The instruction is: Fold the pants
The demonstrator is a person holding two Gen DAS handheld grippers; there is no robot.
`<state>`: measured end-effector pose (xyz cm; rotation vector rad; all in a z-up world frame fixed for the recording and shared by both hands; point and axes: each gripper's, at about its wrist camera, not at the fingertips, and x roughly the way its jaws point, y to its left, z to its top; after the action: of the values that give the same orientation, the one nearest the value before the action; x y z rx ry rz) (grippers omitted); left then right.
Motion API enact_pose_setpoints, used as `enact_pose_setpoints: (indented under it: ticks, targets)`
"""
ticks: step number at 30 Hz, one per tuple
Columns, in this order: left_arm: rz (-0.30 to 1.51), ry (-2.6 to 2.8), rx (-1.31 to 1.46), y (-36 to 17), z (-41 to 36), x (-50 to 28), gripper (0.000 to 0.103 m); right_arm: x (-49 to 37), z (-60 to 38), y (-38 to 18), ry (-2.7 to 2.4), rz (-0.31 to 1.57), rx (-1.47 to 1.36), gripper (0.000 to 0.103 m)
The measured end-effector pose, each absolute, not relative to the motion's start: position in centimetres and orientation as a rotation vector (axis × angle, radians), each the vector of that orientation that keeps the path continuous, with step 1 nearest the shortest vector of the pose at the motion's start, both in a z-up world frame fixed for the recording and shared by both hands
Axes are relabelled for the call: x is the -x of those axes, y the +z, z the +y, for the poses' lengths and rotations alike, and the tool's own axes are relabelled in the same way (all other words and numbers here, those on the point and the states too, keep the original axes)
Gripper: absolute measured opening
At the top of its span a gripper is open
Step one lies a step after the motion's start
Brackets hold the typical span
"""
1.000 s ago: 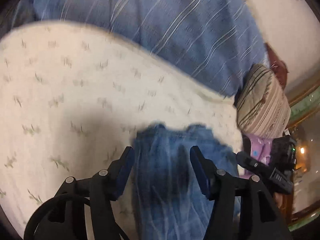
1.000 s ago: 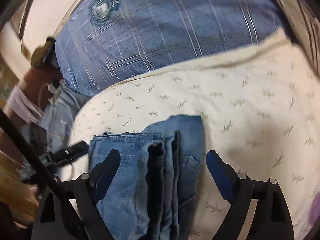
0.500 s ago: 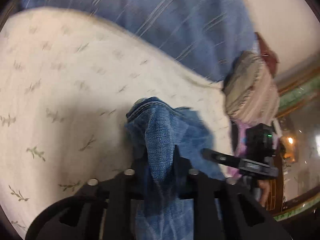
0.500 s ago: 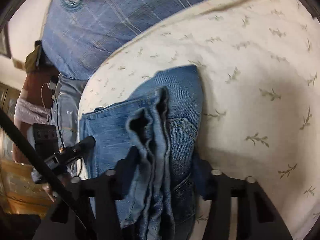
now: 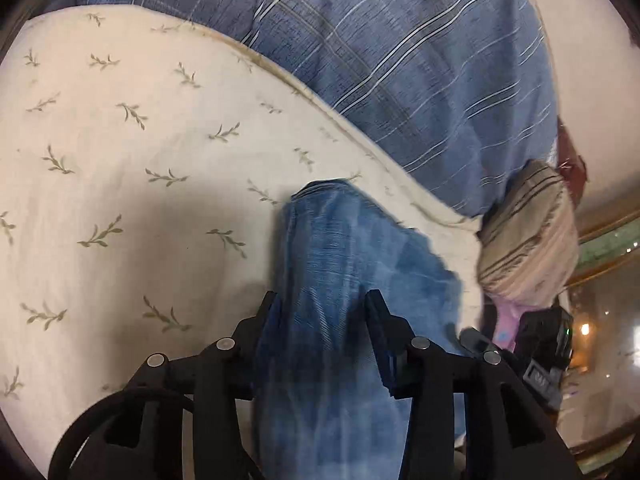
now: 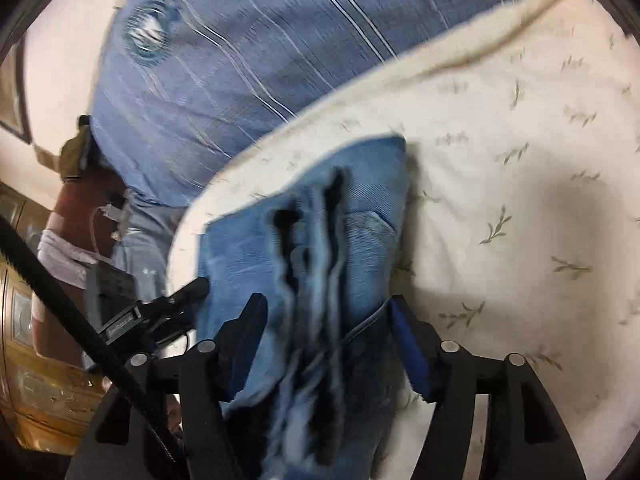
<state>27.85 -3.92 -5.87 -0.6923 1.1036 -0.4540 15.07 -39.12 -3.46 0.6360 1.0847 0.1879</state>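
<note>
Blue denim pants (image 5: 344,264), folded into several layers, lie on a cream sheet with a leaf print (image 5: 120,184). My left gripper (image 5: 322,308) stands half open with the folded edge of the pants between its jaws, not pinched. In the right wrist view the pants (image 6: 320,240) show stacked layer edges and a back pocket. My right gripper (image 6: 326,316) is also part open, its jaws on either side of the folded stack. The right gripper's body shows in the left wrist view (image 5: 536,344); the left one shows in the right wrist view (image 6: 160,308).
A large blue striped pillow (image 5: 400,48) lies across the far side of the bed. A beige striped cushion (image 5: 528,236) sits at the right, with a pink item below it. A wooden furniture edge (image 6: 36,380) stands beside the bed.
Both grippers were open around the pants, then shut on the folded denim and lifted it. Now both have opened again and the pants rest lower on the sheet.
</note>
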Motion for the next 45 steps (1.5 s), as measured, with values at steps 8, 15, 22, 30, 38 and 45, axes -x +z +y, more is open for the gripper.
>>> enact_pose_setpoints:
  ticks: [8,15,22,30,38,45]
  targets:
    - [1.123,-0.518,0.515,-4.2,-5.3,-21.6,0.055,-9.7,-37.4,-2.2,0.183,1.046,-0.556,0.058]
    - [1.065,-0.463,0.569,-5.1,-4.8,-19.5,0.010,-6.8,-35.6,-2.2,0.139,1.010,-0.525,0.015]
    - [0.997,-0.450,0.559,-4.4,-2.0,-17.3,0.011,-6.2,-36.0,-3.3,0.123,1.029,-0.552,0.028]
    - [0.921,-0.364,0.323,-3.2,-5.1,-11.6,0.048,-2.4,-36.4,-0.2,0.084,0.835,-0.591,0.074]
    - [0.934,-0.365,0.118,-4.3,-8.6,-9.5,0.048,-1.6,-31.5,-1.5,0.019,0.926,-0.343,0.075]
    - [0.929,-0.339,0.284,-5.3,-7.6,-11.2,0.028,-3.7,-30.6,-4.4,-0.104,1.025,-0.214,0.054]
